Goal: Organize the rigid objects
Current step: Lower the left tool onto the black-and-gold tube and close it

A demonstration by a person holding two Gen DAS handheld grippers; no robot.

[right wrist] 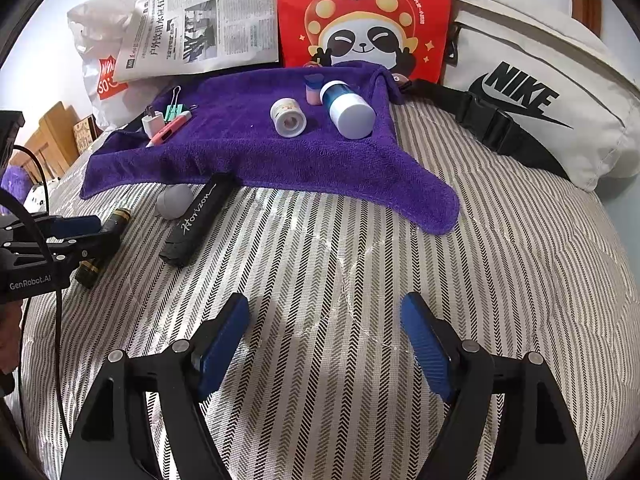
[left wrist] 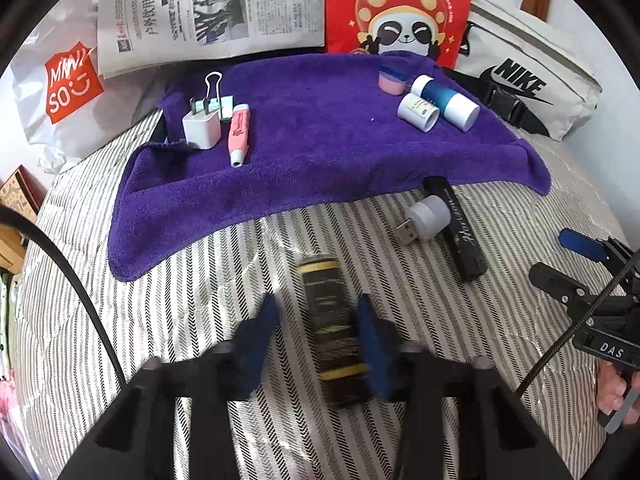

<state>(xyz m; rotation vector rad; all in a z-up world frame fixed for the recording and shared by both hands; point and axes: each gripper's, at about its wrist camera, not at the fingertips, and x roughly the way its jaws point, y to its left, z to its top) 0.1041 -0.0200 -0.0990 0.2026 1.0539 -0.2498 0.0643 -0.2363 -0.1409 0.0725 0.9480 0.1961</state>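
A black tube with gold bands [left wrist: 332, 320] lies on the striped bedding between the pads of my left gripper [left wrist: 318, 306]. The right pad is against it and a narrow gap shows at the left pad. My right gripper [right wrist: 325, 308] hovers open over bare bedding with nothing between its fingers. On the purple towel [left wrist: 320, 140] sit a white charger [left wrist: 202, 128], a binder clip [left wrist: 214, 92] and a pink highlighter [left wrist: 239, 136] at the left, and a pink jar [left wrist: 392, 80], a white jar [left wrist: 418, 112] and a blue bottle [left wrist: 446, 102] at the right.
A small USB lamp [left wrist: 424, 218] and a black case marked Horizon [left wrist: 460, 232] lie just off the towel's near edge. A newspaper [left wrist: 208, 8], a red panda bag [left wrist: 400, 8], a white Nike bag [right wrist: 540, 92] and a Miniso bag [left wrist: 68, 80] line the back.
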